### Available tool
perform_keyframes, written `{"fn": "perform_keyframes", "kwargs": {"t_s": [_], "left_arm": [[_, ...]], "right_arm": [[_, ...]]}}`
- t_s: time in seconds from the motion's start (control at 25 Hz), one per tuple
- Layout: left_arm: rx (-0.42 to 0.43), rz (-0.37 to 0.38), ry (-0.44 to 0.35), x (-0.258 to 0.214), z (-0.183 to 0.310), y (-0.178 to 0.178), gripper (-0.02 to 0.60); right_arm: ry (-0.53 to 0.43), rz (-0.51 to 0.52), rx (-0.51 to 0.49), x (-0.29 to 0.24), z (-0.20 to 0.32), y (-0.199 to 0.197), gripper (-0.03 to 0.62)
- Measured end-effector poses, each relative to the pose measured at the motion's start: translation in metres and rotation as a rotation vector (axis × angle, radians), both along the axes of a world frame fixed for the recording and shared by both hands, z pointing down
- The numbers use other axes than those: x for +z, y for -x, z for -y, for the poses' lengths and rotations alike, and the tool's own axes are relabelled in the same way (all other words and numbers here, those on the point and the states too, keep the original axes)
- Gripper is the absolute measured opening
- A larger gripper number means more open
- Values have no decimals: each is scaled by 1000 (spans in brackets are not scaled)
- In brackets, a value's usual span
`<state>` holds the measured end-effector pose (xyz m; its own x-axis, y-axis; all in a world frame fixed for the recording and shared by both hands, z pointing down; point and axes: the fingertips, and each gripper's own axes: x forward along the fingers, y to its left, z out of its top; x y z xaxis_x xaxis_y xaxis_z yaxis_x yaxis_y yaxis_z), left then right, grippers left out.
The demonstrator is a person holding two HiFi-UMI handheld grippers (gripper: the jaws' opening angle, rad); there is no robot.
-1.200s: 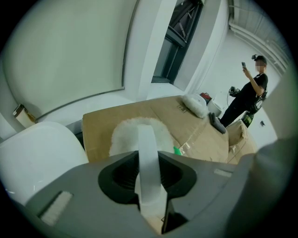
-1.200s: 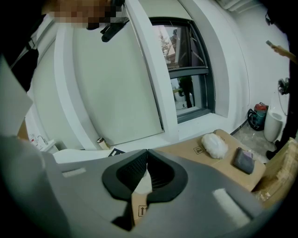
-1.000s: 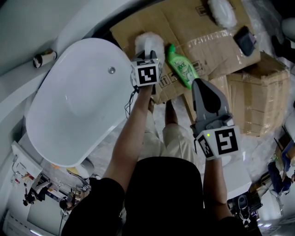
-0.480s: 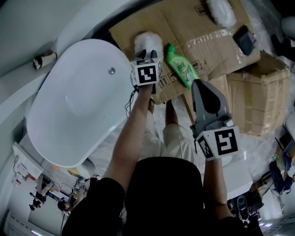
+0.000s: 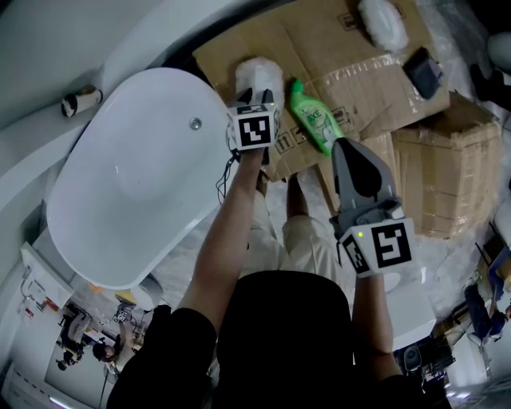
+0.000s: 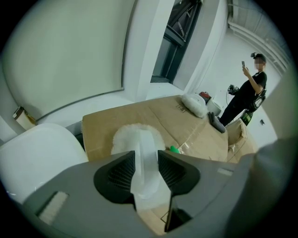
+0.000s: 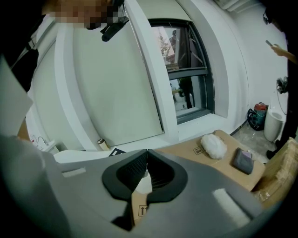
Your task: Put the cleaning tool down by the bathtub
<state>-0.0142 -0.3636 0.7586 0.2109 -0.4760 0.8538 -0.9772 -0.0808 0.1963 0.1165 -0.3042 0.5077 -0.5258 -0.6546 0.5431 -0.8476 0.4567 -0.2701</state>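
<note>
One bottle point(image 5: 313, 118) on cardboard point(image 5: 319, 44) near bathtub point(image 5: 128, 176)

**Camera Placement: One Overhead View, Two Riding Behind the Jaws**

The head view looks steeply down from above the person's shoulders. It has the bathtub point(image 5: 128, 176) at left and flattened cardboard point(image 5: 319, 36) on the far side. The left gripper view sits close behind its own jaws, low over the cardboard's left end, and faces far toward a wall and window. The right gripper view faces the same wall from further back. All three views share the cardboard, with the fluffy white pad point(image 5: 383, 22) and a dark item point(image 5: 423, 70) at its far right. The head and left gripper views also share the cleaning tool point(image 6: 139, 144) and the bathtub.
</note>
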Motion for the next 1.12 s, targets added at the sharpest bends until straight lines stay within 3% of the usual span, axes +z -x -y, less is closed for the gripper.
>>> {"fn": "perform_keyframes", "kwargs": {"t_s": [1.12], "left_arm": [[-66, 23, -113, -99, -50, 14, 146]], "right_arm": [[-115, 44, -95, -63, -25, -12, 9]]}}
